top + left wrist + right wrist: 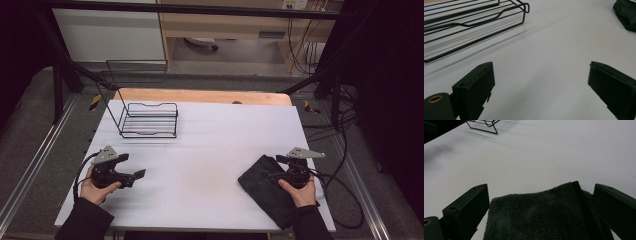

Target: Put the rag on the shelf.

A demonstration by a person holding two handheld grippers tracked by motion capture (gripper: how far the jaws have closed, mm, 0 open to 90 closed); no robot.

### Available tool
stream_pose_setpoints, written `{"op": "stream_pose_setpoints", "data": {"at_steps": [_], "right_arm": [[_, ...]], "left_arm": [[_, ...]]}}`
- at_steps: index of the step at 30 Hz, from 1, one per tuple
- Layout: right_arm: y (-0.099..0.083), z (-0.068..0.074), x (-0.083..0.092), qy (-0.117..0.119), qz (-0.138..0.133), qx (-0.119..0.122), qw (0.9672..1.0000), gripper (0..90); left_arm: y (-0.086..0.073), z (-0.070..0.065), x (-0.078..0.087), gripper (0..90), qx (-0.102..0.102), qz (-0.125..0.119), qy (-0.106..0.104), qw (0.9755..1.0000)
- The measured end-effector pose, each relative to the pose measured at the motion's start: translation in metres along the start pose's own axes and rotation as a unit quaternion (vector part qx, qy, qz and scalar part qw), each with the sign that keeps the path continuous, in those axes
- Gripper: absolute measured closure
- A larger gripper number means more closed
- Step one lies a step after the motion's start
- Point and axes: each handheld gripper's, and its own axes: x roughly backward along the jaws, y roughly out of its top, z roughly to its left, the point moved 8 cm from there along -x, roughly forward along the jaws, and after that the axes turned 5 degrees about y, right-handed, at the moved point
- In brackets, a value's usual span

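A dark folded towel [262, 186] lies on the white table [210, 145] at the near right. My right gripper [276, 167] hovers over its far end, held by a hand. In the right gripper view the towel [536, 217] lies between and below the wide-apart jaws of that gripper [541, 186]; its pads do not press on the cloth. My left gripper [132, 165] sits at the near left in the other hand, pointing right. Its jaws [541, 66] stand open over bare table, and the towel [627, 15] shows far off.
A black wire rack [150, 120] stands at the table's far left, with a tall wire frame rising behind it; the rack [471, 22] also shows ahead of the left gripper. Cables [340, 185] trail off the table's right edge. A wooden strip [200, 95] borders the far edge.
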Motion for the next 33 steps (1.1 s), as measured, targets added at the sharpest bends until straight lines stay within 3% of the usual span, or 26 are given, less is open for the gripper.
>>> {"op": "stream_pose_setpoints", "data": {"at_steps": [7,18,26,33], "right_arm": [[0.002,0.004,-0.002,0.0,0.001,0.003,1.0,3.4],[0.001,0.02,-0.017,0.002,0.024,0.01,0.9997,4.5],[0.001,0.035,-0.027,0.005,0.038,0.025,0.999,7.3],[-0.004,0.055,-0.043,0.013,0.064,0.054,0.9964,13.5]], "left_arm": [[-0.001,0.0,-0.001,7.1,0.001,0.002,0.003,1.0],[-0.005,0.001,-0.004,7.7,-0.001,0.009,0.005,0.9999],[-0.006,0.002,-0.004,7.9,0.002,0.01,0.005,0.9999],[-0.006,0.002,-0.004,7.9,0.005,0.011,0.007,0.9999]]}}
